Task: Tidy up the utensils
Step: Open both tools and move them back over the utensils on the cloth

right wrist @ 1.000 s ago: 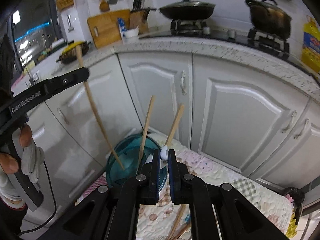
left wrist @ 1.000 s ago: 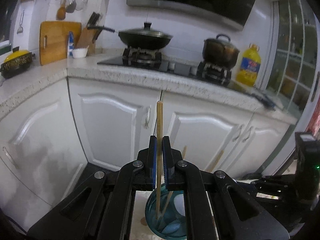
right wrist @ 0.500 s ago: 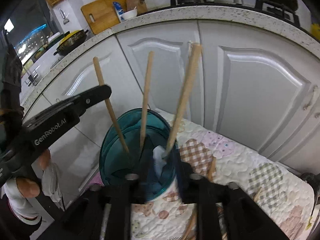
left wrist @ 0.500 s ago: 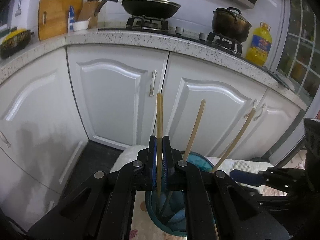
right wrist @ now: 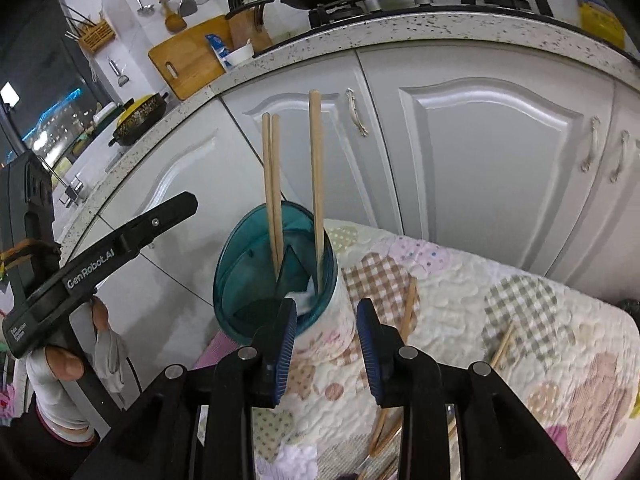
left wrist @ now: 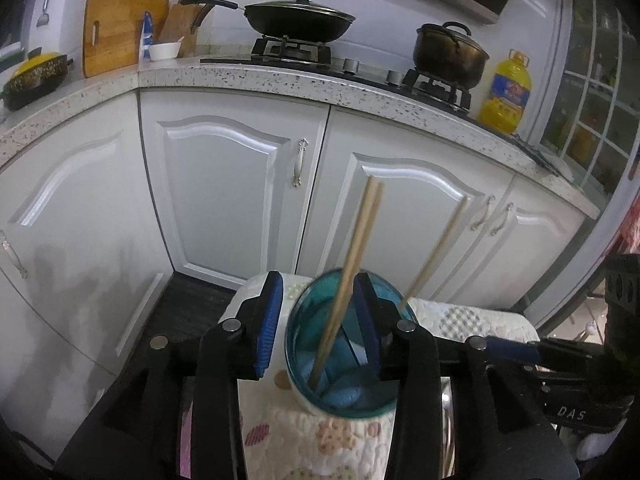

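Observation:
A teal-rimmed utensil holder (left wrist: 352, 364) (right wrist: 272, 276) stands on the quilted cloth (right wrist: 500, 320). Three wooden chopsticks stand in it: a pair (left wrist: 352, 272) (right wrist: 272, 196) and a single one (left wrist: 436, 248) (right wrist: 317, 184). A white spoon (right wrist: 302, 298) lies inside. My left gripper (left wrist: 318, 320) is open and empty, just above the holder's rim. My right gripper (right wrist: 326, 334) is open and empty, close in front of the holder. Loose chopsticks (right wrist: 408, 308) lie on the cloth near the right gripper.
White cabinet doors (left wrist: 232, 184) stand close behind the cloth. The counter above carries a wok (left wrist: 298, 20), a pot (left wrist: 450, 52), an oil bottle (left wrist: 506, 92) and a cutting board (left wrist: 116, 28). Another chopstick (right wrist: 502, 344) lies at the right on the cloth.
My left gripper opened and let its chopstick drop into the holder beside another. My right gripper opened and released the white spoon into the holder.

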Motion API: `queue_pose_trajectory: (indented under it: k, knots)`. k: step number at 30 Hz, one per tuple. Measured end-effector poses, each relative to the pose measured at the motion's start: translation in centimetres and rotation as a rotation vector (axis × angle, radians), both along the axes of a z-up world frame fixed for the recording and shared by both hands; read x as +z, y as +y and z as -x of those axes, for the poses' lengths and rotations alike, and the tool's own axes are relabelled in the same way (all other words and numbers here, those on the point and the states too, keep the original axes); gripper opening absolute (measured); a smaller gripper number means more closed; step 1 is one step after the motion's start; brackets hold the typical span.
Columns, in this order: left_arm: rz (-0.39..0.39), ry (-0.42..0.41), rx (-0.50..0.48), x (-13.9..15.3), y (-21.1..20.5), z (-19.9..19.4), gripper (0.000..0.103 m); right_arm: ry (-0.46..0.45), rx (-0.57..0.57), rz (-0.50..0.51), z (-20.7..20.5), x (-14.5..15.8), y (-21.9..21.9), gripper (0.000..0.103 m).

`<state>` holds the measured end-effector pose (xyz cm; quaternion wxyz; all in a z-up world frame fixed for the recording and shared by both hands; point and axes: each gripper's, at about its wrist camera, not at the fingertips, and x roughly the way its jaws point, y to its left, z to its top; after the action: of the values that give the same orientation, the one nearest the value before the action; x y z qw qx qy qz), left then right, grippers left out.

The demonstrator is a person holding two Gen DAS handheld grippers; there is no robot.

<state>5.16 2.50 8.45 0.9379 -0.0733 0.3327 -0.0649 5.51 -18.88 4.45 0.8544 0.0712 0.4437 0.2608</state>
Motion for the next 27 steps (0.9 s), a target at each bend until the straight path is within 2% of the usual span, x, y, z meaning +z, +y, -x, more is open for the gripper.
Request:
queue_pose_trajectory:
  k: [10, 16, 27]
  knots:
    - [-0.047, -0.017, -0.038, -0.4, -3.0, 4.4, 0.040, -0.041, -0.058, 0.012, 3.7, 0.9, -1.8, 0.033]
    - [-0.040, -0.007, -0.080, -0.9, -4.9, 6.1, 0.040, -0.050, -0.098, 0.027, 5.9, 0.8, -3.6, 0.034]
    - [-0.039, 0.062, -0.137, -3.3, -7.5, 7.2, 0.041, 0.031, -0.175, 0.066, 7.9, -3.0, -7.5, 0.037]
